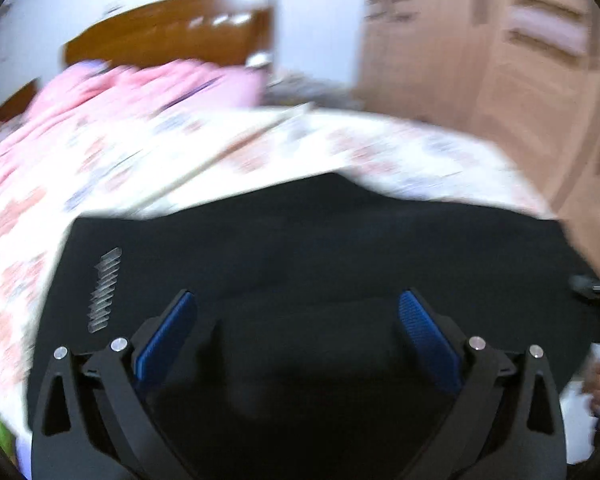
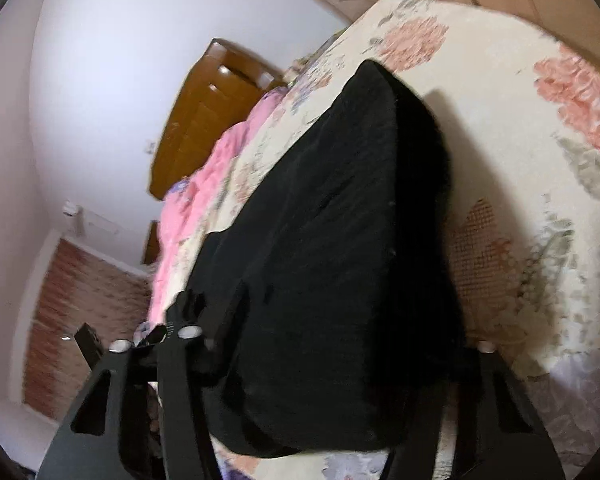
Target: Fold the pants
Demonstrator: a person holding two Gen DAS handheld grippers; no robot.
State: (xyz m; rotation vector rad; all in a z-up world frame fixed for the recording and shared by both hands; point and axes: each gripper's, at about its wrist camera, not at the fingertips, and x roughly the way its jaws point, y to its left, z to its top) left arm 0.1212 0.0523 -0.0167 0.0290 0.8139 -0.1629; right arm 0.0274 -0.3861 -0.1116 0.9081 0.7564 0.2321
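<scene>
Black pants (image 1: 320, 248) lie flat on a floral bedsheet (image 1: 180, 152), with a pale printed logo (image 1: 104, 288) near their left edge. My left gripper (image 1: 298, 308) hovers just over the near part of the pants, blue pads (image 1: 168, 332) wide apart and holding nothing. In the right wrist view the pants (image 2: 340, 240) form a thick folded black mass on the bedsheet (image 2: 520, 140). My right gripper (image 2: 320, 360) sits at their near end; its fingertips are buried in or hidden by the cloth.
A pink blanket (image 1: 140, 84) and a wooden headboard (image 1: 172, 32) lie at the far end of the bed. A light wooden wardrobe (image 1: 500, 60) stands on the right. A brick wall section (image 2: 80, 300) shows at the lower left.
</scene>
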